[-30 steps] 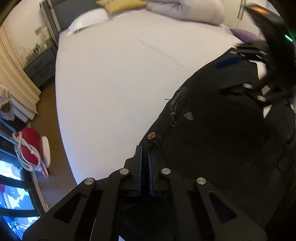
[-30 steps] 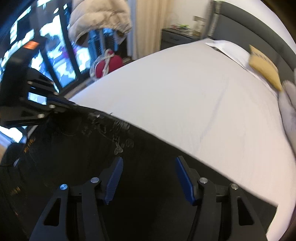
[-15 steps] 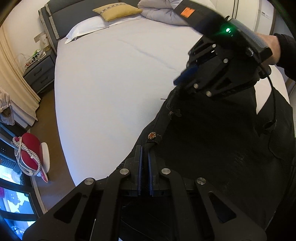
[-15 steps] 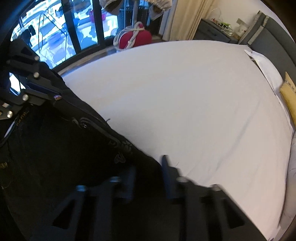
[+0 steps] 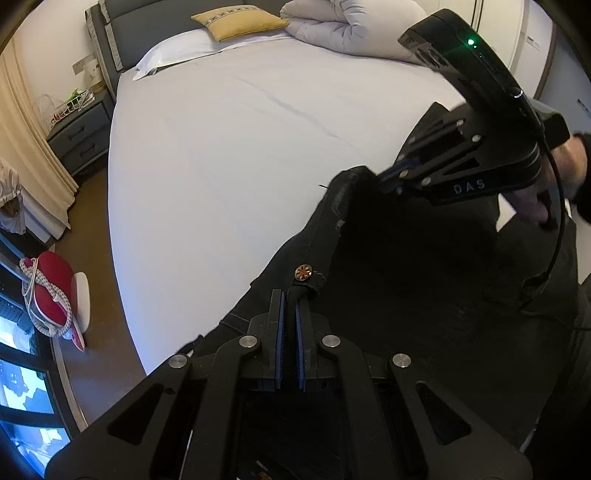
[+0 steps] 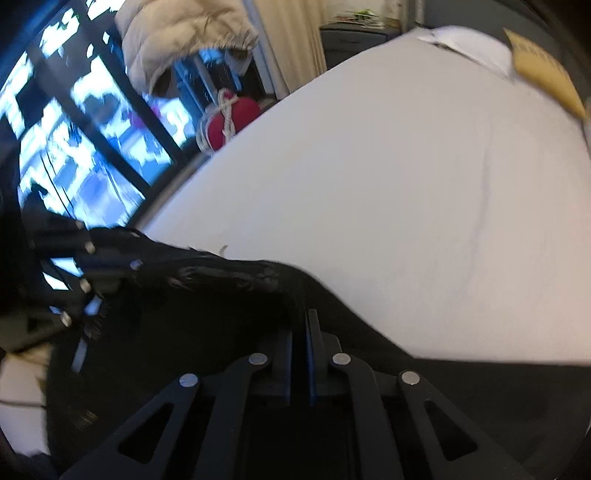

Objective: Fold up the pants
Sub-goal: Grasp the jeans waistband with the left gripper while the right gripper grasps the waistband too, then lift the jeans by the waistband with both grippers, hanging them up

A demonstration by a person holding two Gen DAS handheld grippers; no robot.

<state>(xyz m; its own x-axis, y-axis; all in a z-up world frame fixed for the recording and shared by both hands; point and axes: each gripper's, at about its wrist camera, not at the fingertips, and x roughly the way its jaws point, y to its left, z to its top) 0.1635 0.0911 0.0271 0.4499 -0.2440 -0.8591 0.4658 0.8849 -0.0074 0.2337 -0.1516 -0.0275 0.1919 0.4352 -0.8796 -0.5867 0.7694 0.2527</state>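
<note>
Black pants on a white-sheeted bed, pinched at the waistband by both grippers.

The bed [image 5: 229, 155] has a yellow pillow [image 5: 236, 23] at 12 o'clock. The left gripper [image 5: 289, 302] clamps the black pants [image 5: 406, 295] beside their metal button [image 5: 303, 272]; the right gripper [image 6: 300, 325], jaws closing, seemingly nips the blurred waistband edge.

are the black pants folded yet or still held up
Not folded: the black denim pants hang by their waistband from both grippers above the white bed sheet.
</note>
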